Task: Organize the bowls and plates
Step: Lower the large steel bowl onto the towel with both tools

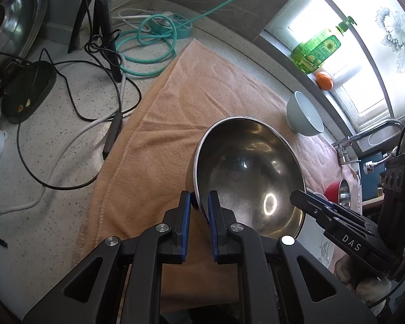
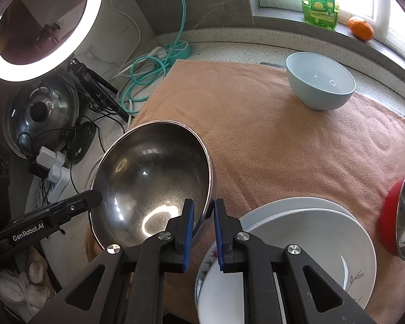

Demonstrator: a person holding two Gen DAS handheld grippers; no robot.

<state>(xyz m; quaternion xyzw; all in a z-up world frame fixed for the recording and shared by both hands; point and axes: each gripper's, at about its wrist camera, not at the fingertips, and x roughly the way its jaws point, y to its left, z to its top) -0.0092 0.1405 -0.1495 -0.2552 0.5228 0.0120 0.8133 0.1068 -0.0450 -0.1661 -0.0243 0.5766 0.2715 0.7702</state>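
- Nearest the left wrist camera, the left gripper point(image 1: 199, 204) has its blue-padded jaws pinching the near rim of a large steel bowl point(image 1: 245, 172), one pad inside the bowl and one outside.
- The right gripper point(image 2: 204, 217) pinches the same steel bowl point(image 2: 154, 178) on the opposite rim, again with a pad on each side of the thin wall.
- Held between the two grippers, the bowl is tilted, its shiny inside facing the cameras, over a peach towel point(image 1: 191, 91) spread on a speckled counter point(image 1: 54, 140).
- Just beside the right gripper, a stack of white plates point(image 2: 307, 232) lies on the towel; the lowest one shows a flower pattern at its edge.
- A red bowl with a steel lining point(image 2: 399, 216) lies tipped on its side at the towel's right edge.
- A pale blue bowl point(image 2: 320, 83) stands upright at the far side of the towel, well apart from the plates.
- On the window sill stand a green bottle point(image 2: 321, 2) and an orange point(image 2: 361, 28).
- Left of the towel lie a teal cord point(image 2: 145, 75), black cables, a tripod point(image 1: 100, 13) and a pot lid point(image 2: 40, 113); a ring light point(image 2: 44, 24) glows above.
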